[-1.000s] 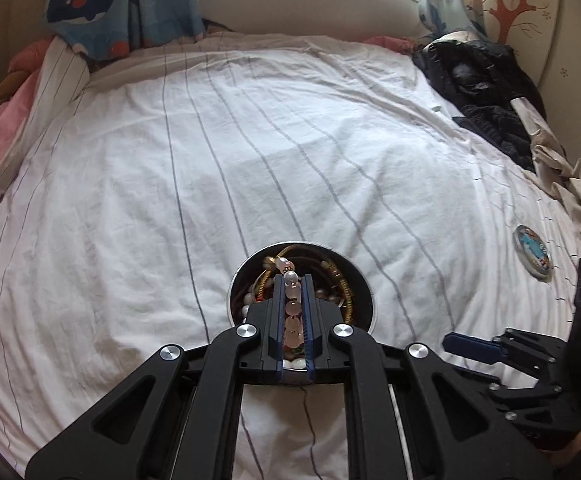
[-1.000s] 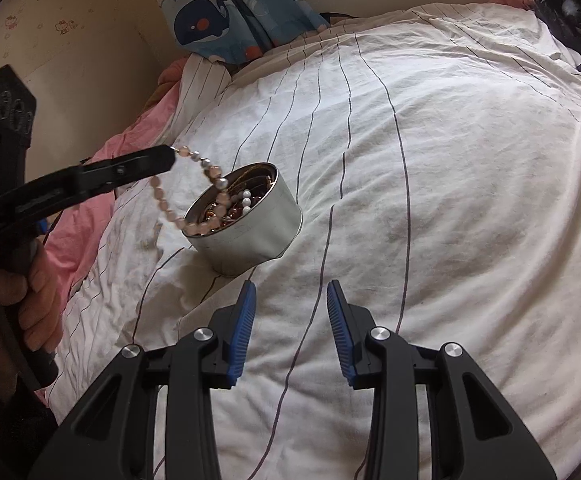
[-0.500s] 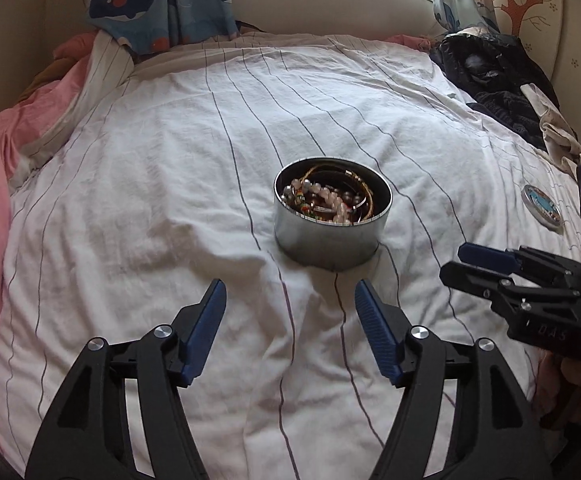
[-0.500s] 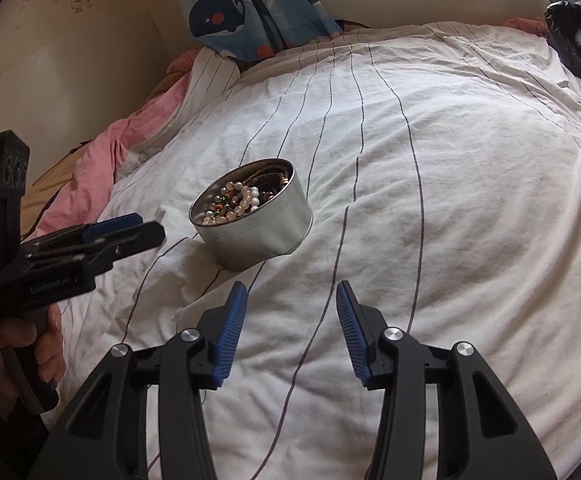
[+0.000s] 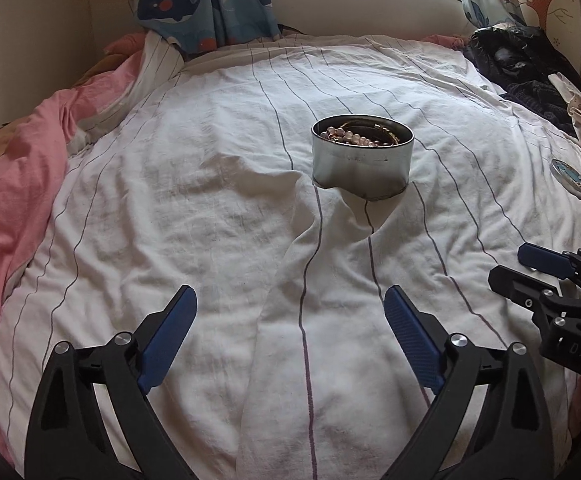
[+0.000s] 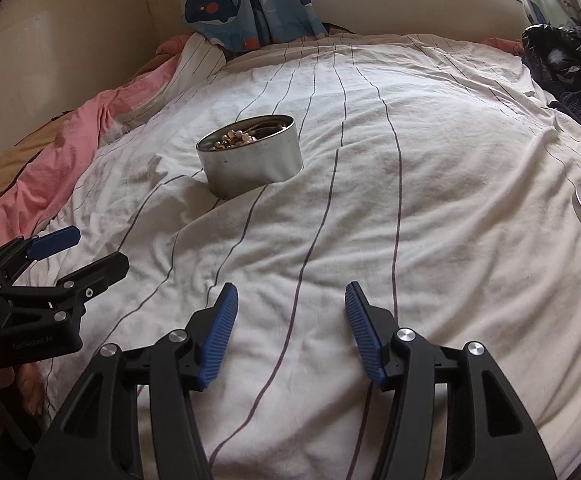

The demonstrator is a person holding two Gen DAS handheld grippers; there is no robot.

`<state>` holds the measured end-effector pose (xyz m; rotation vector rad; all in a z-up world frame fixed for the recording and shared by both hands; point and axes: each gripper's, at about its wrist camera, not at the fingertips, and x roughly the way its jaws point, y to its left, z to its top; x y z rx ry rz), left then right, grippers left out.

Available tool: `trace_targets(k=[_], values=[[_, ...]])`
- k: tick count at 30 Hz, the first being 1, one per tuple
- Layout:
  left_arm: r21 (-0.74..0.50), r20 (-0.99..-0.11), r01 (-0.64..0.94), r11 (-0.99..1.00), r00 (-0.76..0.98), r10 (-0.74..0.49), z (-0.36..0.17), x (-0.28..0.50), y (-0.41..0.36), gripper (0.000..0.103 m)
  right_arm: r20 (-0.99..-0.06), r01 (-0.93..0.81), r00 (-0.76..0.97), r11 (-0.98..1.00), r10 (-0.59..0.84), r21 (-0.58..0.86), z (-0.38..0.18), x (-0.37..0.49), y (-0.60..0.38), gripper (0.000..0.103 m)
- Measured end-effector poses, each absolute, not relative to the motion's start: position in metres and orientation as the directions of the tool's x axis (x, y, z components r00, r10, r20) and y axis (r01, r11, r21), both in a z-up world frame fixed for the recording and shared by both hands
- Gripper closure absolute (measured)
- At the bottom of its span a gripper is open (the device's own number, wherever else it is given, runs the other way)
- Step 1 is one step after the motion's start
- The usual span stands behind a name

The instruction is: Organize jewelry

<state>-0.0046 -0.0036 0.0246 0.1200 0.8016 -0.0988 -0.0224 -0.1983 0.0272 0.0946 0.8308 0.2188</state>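
Tin of jewelry — beyond left claw

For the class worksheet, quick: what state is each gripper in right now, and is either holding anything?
Left gripper: open, jaws just been opening, nothing between them.
Right gripper: open, jaws just been opening, nothing between them.
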Motion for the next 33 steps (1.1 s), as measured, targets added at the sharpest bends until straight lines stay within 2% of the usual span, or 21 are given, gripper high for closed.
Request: trace_targets(k=[5, 10, 15, 20, 24, 28, 33], values=[[0.071, -0.726, 0.126, 0.989, 0.687, -0.035, 0.020, -0.001, -0.004, 0.007, -0.718, -0.135, 0.668, 0.981, 0.194, 0.140, 0.024, -0.027, -0.196, 0.038], [0.030, -0.721, 0.101, 0.994, 0.692, -0.049, 0.019, -0.001, 0.001, 0.007, -0.721, -0.126, 0.669, 0.983, 0.182, 0.131, 0.022, -0.026, -0.196, 0.036], [0.057, -0.770, 0.056, 0.997, 0.638, 0.009, 0.007, 0.010, 0.001, 0.007, -0.722, -0.127, 0.666, 0.983, 0.186, 0.135, 0.021, -0.026, -0.197, 0.032], [-0.001, -0.755, 0.042, 0.999, 0.655, -0.028, 0.008, 0.007, 0.008, 0.007, -0.726, -0.129, 0.661, 0.982, 0.190, 0.139, 0.019, -0.024, -0.196, 0.031], [-0.018, -0.756, 0.091, 0.996, 0.651, -0.073, 0.007, 0.008, 0.005, 0.007, -0.726, -0.129, 0.661, 0.982, 0.190, 0.139, 0.019, -0.023, -0.196, 0.030], [0.021, -0.774, 0.120, 0.993, 0.630, -0.060, 0.002, 0.011, -0.006, 0.007, -0.725, -0.127, 0.663, 0.982, 0.186, 0.136, 0.019, -0.023, -0.196, 0.030], [0.041, -0.783, 0.113, 0.993, 0.621, -0.039, 0.000, 0.012, -0.009, 0.007, -0.723, -0.114, 0.670, 0.986, 0.169, 0.125, 0.020, -0.024, -0.195, 0.024]])
